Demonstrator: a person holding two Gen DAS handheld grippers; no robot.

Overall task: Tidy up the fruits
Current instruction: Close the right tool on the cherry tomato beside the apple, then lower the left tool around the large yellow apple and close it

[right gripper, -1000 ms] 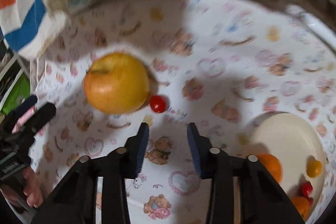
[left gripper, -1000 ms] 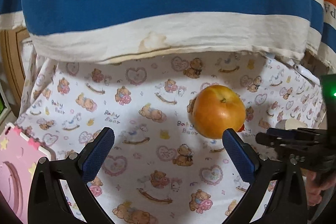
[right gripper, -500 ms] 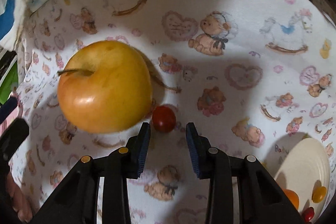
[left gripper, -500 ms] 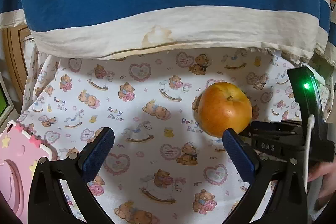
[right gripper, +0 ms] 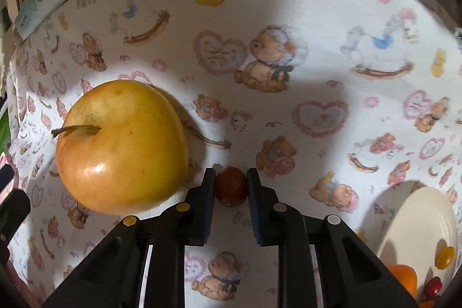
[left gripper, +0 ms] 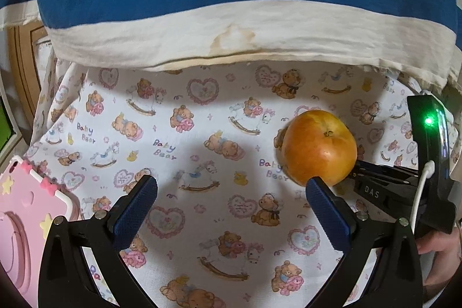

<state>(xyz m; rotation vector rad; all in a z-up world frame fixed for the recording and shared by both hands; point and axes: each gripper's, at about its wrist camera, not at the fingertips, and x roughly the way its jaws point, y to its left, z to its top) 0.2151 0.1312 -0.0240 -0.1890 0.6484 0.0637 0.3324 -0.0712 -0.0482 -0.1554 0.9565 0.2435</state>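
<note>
Now — right gripper (right gripper: 231, 184) clamps cherry tomato (right gripper: 231, 186) | plate (right gripper: 415, 224) cut off, perhaps oranges

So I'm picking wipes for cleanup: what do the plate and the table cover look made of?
Plate: cream, smooth with a soft sheen, probably glazed ceramic or melamine; the look leaves it open. Cover: woven cloth, likely cotton, matte, with visible weave under the printed bears and hearts.
</note>
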